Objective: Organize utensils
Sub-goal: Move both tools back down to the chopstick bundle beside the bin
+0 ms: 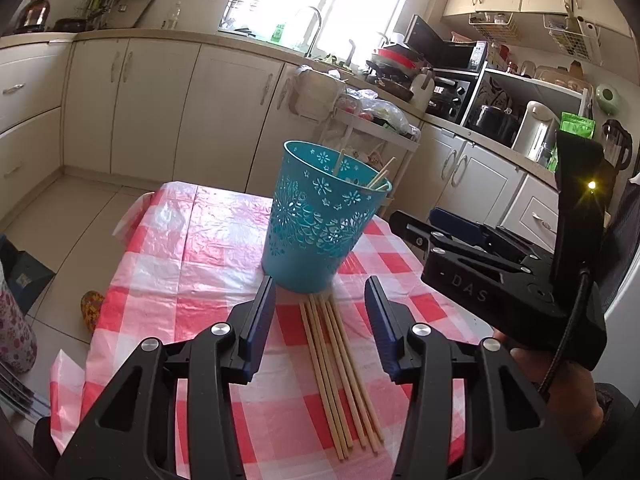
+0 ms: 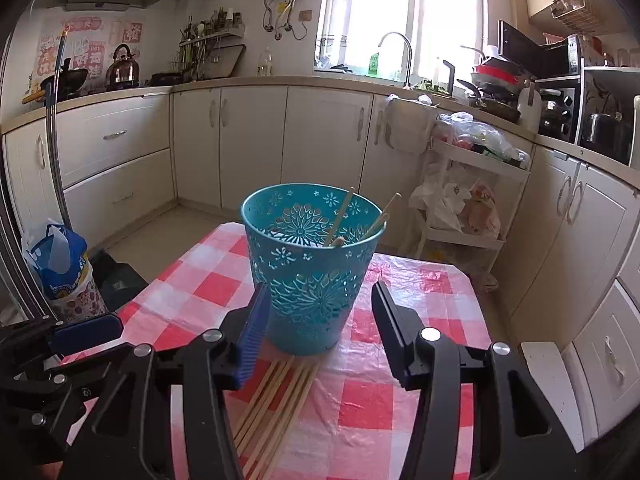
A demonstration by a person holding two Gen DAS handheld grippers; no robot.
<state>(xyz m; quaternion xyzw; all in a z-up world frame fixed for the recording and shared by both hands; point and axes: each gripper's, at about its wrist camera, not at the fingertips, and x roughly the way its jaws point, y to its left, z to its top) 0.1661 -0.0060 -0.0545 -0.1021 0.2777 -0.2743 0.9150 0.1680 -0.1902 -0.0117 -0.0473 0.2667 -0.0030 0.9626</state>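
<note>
A teal perforated bucket (image 1: 316, 220) stands upright on the red-and-white checked table (image 1: 192, 264), with a few wooden chopsticks (image 1: 378, 178) leaning inside it. Several loose chopsticks (image 1: 340, 372) lie side by side on the cloth just in front of the bucket. My left gripper (image 1: 320, 296) is open and empty, its fingers straddling the far ends of the loose chopsticks. My right gripper (image 2: 320, 300) is open and empty, close in front of the bucket (image 2: 312, 268), above the loose chopsticks (image 2: 276, 404). The right gripper's body (image 1: 500, 272) also shows at the right of the left wrist view.
Cream kitchen cabinets (image 2: 256, 140) and counters run around the room. A white cart with plastic bags (image 2: 468, 184) stands beyond the table's far right corner. Bags (image 2: 64, 272) sit on the floor at the left. The table edges drop off left and right.
</note>
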